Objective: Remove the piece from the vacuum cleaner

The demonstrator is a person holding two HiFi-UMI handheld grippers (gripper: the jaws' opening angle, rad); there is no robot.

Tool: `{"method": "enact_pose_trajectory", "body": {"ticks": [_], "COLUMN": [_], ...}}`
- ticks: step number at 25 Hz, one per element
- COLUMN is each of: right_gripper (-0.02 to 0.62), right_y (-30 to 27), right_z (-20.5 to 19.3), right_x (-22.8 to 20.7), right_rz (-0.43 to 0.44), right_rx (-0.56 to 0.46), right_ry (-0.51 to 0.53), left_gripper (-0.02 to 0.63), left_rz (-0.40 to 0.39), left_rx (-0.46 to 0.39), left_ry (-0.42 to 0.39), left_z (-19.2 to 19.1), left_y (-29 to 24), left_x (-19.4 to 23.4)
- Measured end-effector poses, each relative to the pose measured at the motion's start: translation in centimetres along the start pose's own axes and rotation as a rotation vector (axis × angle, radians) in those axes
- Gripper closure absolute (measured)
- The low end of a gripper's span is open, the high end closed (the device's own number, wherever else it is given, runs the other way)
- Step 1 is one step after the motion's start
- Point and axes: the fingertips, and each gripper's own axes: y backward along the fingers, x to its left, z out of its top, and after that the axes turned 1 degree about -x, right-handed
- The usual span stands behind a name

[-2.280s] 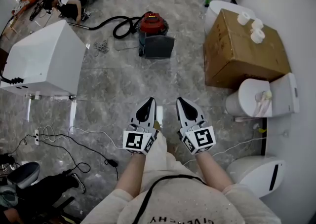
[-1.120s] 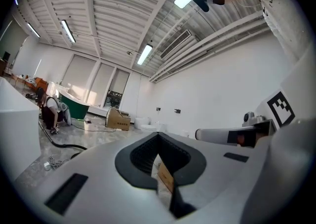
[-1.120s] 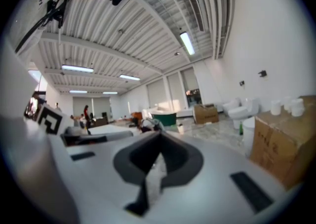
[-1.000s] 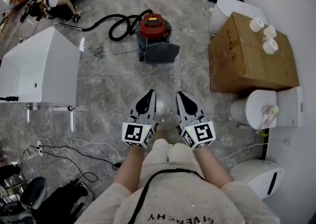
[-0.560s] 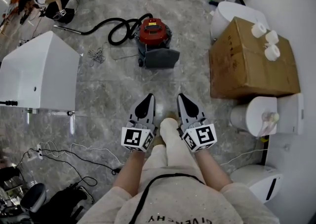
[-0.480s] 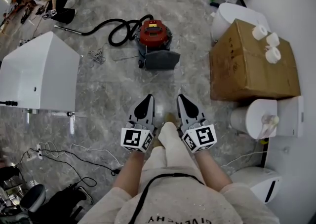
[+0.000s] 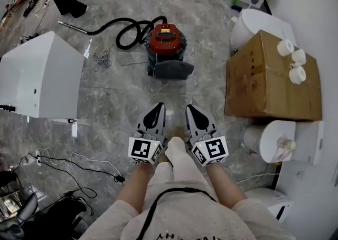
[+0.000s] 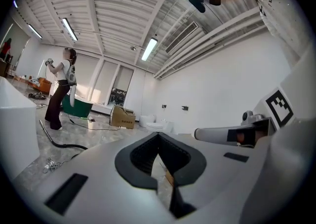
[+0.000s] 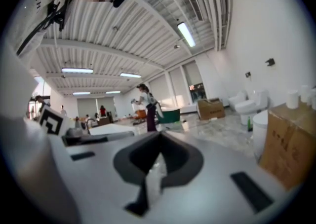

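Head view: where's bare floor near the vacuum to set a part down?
Bare floor runs from the vacuum down to the left gripper and right gripper, and between the vacuum and the box. Crowded: hose and wire tangle left of the vacuum, cables at lower left, toilets along the right.

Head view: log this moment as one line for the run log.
phase: before contact | left tongs: shut, empty | right tongs: shut, empty | vacuum cleaner: ahead, untouched

Glossy red plastic vacuum cleaner (image 7: pixel 167 38), polished grey marble floor (image 7: pixel 116 96), matt brown cardboard box (image 7: pixel 266 77), glazed white toilet (image 7: pixel 274 141)
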Motion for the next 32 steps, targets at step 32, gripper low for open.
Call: {"method": "enact_pose_trajectory", "body": {"ticks": [32], "right_gripper": [0.584], "right_y": [-12.9], "right_z": [-6.2], "right_x": [-10.7], "right_rz": [0.062], "right_rx": [0.099], "right_ry": [0.015], "left_gripper": [0.584], "left_rz": [0.068], "left_rx": [0.015], "left_ry": [0.055], "left_z": [-7.6], "left_y": [-13.6], "left_x": [7.8]}}
